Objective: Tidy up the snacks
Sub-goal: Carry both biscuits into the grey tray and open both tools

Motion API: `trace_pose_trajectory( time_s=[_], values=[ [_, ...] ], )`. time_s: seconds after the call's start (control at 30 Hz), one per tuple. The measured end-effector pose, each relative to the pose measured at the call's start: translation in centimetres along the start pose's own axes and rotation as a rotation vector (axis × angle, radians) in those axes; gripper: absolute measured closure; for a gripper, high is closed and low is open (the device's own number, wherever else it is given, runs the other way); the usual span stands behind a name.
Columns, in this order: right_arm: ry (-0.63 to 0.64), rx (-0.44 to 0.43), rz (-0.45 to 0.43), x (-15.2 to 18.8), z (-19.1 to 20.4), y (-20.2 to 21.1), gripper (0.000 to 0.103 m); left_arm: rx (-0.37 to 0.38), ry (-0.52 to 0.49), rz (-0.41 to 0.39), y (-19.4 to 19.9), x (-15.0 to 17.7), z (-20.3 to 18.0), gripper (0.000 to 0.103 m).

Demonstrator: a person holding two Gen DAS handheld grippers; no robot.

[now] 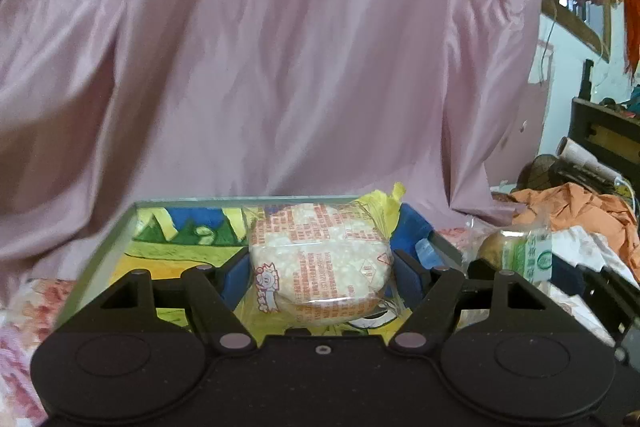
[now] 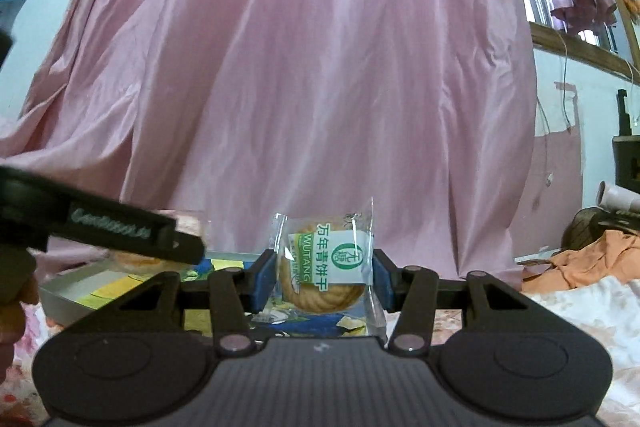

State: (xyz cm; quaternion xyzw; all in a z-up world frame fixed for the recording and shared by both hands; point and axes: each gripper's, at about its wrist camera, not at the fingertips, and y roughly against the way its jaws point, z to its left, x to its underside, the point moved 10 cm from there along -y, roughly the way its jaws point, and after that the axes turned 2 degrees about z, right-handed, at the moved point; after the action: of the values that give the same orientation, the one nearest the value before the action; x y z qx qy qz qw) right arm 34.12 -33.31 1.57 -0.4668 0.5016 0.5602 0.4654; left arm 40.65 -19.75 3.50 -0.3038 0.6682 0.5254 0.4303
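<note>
My left claw holds a wrapped rice cake between its pads, above the near end of a shallow tray that lies on the bed. To its right, my right claw grips a wrapped biscuit over the tray's right part. Behind the tray, at the far side, hangs a draped cloth. Far right of the tray, a heap of clothes lies on the bed.
</note>
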Motion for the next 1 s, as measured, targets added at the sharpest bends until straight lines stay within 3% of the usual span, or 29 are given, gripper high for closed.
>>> trace_pose_trajectory(
  time_s=[0.23, 0.5, 0.7, 0.87, 1.0],
  values=[
    [-0.027, -0.023, 0.086, 2.8, -0.3, -3.0, 0.048, -0.008, 0.070, 0.086, -3.8, 1.2, 1.0, 0.029],
    [-0.015, -0.019, 0.118, 3.5, -0.1, -3.6, 0.045, -0.020, 0.163, 0.168, -5.4, 3.1, 2.0, 0.025],
    [0.003, -0.002, 0.113, 3.0, 0.1, -3.4, 0.022, -0.029, 0.253, 0.168, -4.3, 3.2, 2.8, 0.005],
    [0.010, 0.028, 0.099, 2.0, 0.1, -2.2, 0.006, -0.029, 0.293, 0.121, -1.8, 2.3, 3.6, 0.001],
    [-0.021, 0.049, 0.071, 0.5, 0.2, -0.5, 0.000, -0.045, 0.313, 0.081, 0.9, 1.4, 4.7, 0.001]
  ],
)
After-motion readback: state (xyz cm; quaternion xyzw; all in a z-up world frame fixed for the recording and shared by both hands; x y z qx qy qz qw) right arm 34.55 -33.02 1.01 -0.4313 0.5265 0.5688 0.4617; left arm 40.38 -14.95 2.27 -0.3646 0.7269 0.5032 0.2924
